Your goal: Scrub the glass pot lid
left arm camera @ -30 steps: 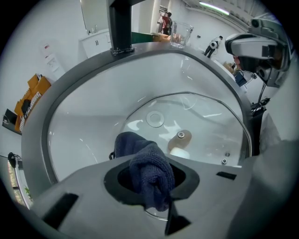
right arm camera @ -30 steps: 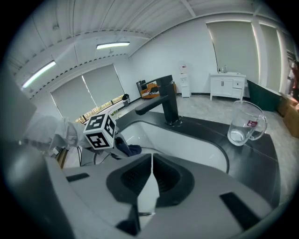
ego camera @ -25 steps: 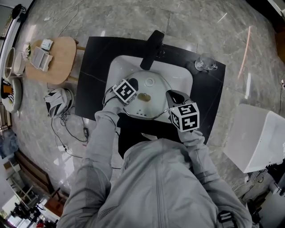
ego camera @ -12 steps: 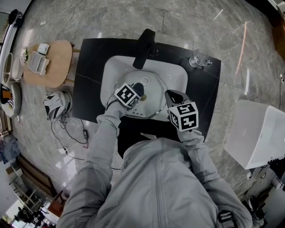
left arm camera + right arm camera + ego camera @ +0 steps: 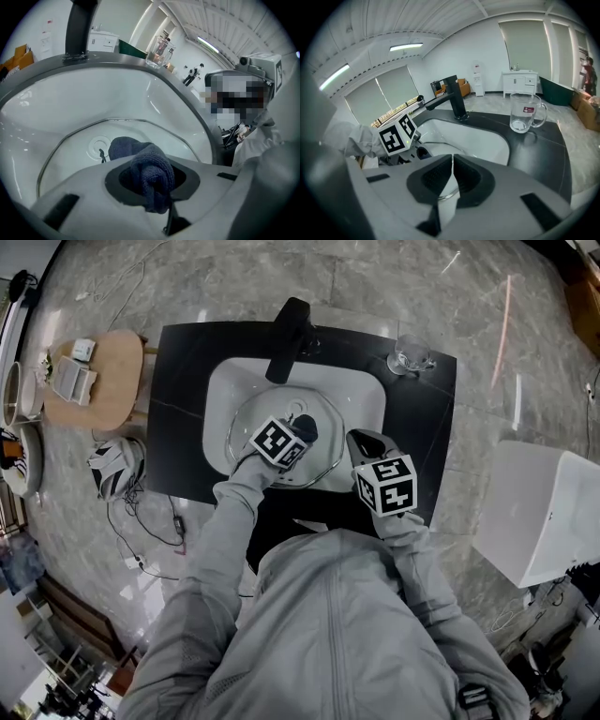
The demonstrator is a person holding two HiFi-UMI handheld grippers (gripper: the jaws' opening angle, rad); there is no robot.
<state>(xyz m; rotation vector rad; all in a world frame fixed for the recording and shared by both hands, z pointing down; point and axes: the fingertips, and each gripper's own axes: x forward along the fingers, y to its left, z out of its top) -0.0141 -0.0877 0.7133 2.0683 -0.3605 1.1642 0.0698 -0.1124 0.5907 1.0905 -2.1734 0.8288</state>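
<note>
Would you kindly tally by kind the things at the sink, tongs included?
Lid: 1
Cloth: 1
Faucet: 1
Mug: 1
Tongs: 2, the left tongs shut on the cloth and the right tongs shut on the lid's rim
Total: 6

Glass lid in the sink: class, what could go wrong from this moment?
1. The right tongs pinch only the thin rim of the lid; hard rubbing might twist it free, and it could knock against the sink.
2. The left tongs hold just a fold of the blue cloth, which may pull out while pressed on the glass.
</note>
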